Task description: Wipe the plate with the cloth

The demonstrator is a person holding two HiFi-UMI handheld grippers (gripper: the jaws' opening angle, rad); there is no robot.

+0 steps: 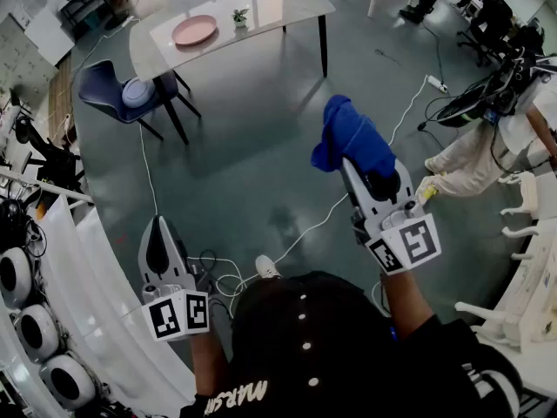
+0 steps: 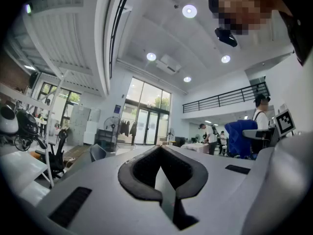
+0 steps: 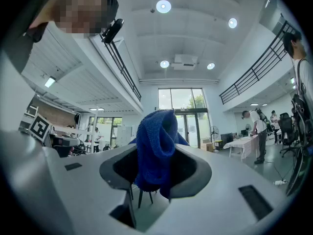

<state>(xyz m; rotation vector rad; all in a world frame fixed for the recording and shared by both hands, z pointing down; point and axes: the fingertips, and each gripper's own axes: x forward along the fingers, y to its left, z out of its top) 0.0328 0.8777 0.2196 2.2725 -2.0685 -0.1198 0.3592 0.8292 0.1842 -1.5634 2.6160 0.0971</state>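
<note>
Right gripper (image 1: 352, 167): closed on the cloth (image 1: 352, 136), held out level over the floor (image 1: 252, 159), at about 1 o'clock from the operator's cap in the head view.
Cloth: blue knit, bunched; one end is pinched between the jaws and the rest stands up and folds over the tips. In the right gripper view it fills the gap between the jaws (image 3: 155, 146).
Left gripper (image 1: 159, 225): closed and empty; the left gripper view shows the two dark pads meeting along one line with nothing between them. It sits at about 8 o'clock in the head view, well apart from the right gripper.
Plate (image 1: 194, 30): pink, round, lying flat on the counter (image 1: 291, 3) at about 11 o'clock in the head view, well apart from both grippers and from the cloth.
Counter: pale, glossy top on dark legs, across the top of the head view.
Potted plant (image 1: 239, 16): small, upright on the counter, just beside the plate at its 3 o'clock.
Chair (image 1: 103, 90): dark blue, at 7 o'clock from the plate, beside the counter's near corner; a pale round object (image 1: 139, 92) rests on its seat.
Cable (image 1: 300, 231): white, trailing over the floor between the two grippers.
Power strip (image 1: 437, 84): white, on the floor at 2 o'clock.
Other person (image 1: 487, 151): low to the floor at 3 o'clock, in light clothing.
</note>
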